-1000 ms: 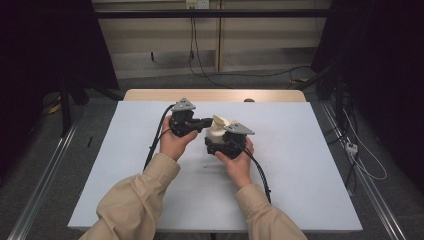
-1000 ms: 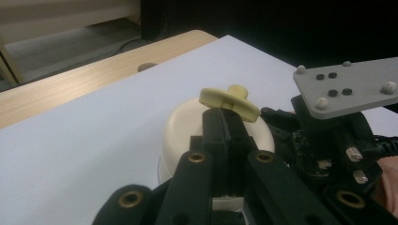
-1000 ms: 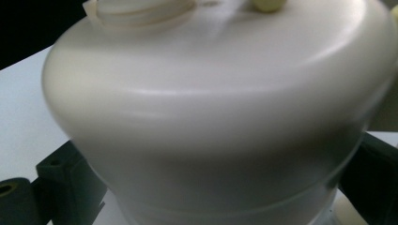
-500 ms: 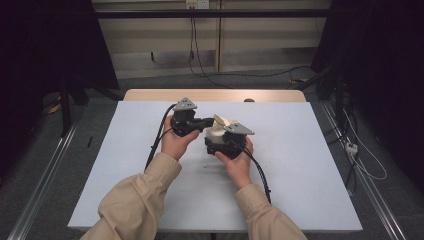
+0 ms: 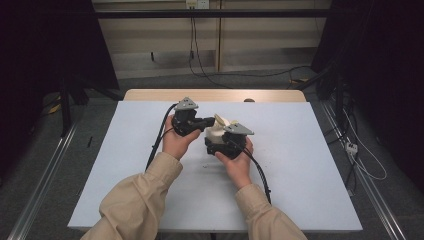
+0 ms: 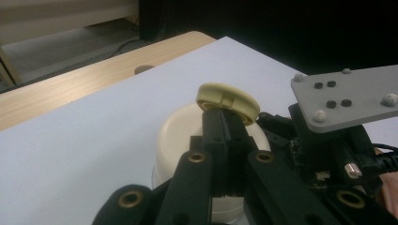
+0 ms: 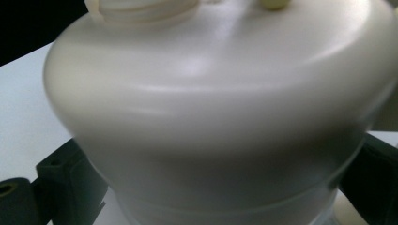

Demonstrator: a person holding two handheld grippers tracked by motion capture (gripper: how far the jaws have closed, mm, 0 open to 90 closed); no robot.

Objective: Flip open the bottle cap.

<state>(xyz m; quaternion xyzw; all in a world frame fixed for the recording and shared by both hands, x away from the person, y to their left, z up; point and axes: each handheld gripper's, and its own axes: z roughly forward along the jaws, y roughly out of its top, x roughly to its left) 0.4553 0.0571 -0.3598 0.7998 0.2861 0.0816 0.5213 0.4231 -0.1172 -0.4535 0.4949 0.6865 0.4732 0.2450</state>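
A cream-white plastic bottle point(image 5: 216, 133) stands upright at the middle of the white table point(image 5: 310, 150). My right gripper point(image 5: 220, 140) is shut on its body; in the right gripper view the bottle point(image 7: 220, 117) bulges between the two black jaws. A pale yellow round lid point(image 6: 228, 97) sits tilted over the bottle's top. My left gripper point(image 6: 225, 118) comes in from the left and is shut on the lid's near edge, its jaws pressed together. From above, the left gripper point(image 5: 209, 122) points right toward the lid point(image 5: 221, 120). The right gripper's grey plate point(image 6: 345, 96) lies close beside the bottle point(image 6: 180, 136).
A wooden strip point(image 5: 215, 95) runs along the table's far edge, with a small dark round spot point(image 5: 248, 100) in it. Cables trail from both grippers toward the near edge. A few dark specks point(image 5: 265, 161) lie right of my right hand. Metal rails flank the table on the floor.
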